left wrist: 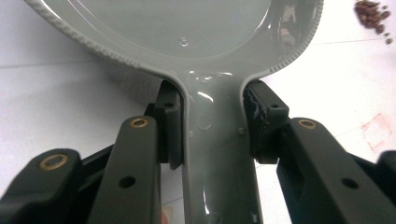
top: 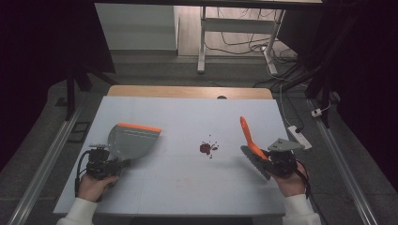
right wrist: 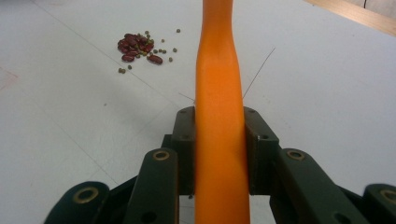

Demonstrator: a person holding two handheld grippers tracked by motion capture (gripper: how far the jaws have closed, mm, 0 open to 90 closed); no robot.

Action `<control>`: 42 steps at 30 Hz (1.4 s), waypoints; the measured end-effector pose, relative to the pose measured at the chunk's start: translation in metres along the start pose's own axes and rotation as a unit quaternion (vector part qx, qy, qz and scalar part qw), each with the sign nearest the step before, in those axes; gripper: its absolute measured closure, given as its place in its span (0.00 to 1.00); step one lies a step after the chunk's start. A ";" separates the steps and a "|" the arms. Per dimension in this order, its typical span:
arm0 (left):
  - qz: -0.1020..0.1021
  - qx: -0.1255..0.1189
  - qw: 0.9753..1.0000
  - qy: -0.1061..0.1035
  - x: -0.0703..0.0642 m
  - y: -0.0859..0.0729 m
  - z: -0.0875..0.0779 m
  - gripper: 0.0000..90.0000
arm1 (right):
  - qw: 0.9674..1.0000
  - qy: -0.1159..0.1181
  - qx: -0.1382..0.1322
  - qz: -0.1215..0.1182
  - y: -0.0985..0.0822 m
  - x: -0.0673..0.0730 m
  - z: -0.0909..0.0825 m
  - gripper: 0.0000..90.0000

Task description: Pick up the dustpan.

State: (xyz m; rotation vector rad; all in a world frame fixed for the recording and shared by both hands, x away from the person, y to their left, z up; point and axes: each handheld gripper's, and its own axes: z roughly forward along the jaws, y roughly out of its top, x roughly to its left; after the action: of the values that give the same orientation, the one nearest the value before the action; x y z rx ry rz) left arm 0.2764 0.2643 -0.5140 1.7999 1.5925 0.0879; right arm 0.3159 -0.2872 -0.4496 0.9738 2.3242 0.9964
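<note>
1. the left gripper (top: 123,163) clamps the handle of the grey dustpan (top: 129,141); the pan lies at the left of the white surface (top: 178,187), its long axis running from handle to orange lip, which points away from the person.
2. the right gripper (top: 268,159) clamps the orange-handled brush (top: 251,145); the handle slants up and away, bristles low by the gripper.
3. the beans (top: 206,148) lie between both tools.

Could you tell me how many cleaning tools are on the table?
2: a grey dustpan at the left, held by the left gripper, and an orange-handled brush at the right, in the right gripper.
</note>
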 end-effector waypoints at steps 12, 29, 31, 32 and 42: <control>0.040 -0.023 0.998 -0.042 0.007 0.007 -0.001 0.69 | 1.000 0.002 -0.010 0.005 0.004 0.000 0.000 0.78; 0.101 -0.039 0.990 -0.087 0.002 0.009 -0.004 0.69 | 1.000 0.004 -0.022 0.018 0.010 0.000 0.002 0.78; 0.113 -0.040 0.989 -0.091 -0.001 0.009 -0.005 0.69 | 1.000 0.004 -0.022 0.018 0.010 0.001 0.002 0.78; 0.117 -0.041 0.988 -0.095 -0.002 0.009 -0.005 0.69 | 1.000 0.004 -0.022 0.019 0.011 0.001 0.002 0.78; 0.161 -0.031 0.980 -0.112 -0.014 0.010 -0.002 0.69 | 0.999 0.004 -0.030 0.014 0.015 0.004 0.001 0.78</control>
State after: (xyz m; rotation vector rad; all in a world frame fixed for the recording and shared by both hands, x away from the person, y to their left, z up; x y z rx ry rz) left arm 0.2800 0.2527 -0.5013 1.9299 1.1230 0.0819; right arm 0.3208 -0.2762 -0.4392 0.9834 2.2794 1.0757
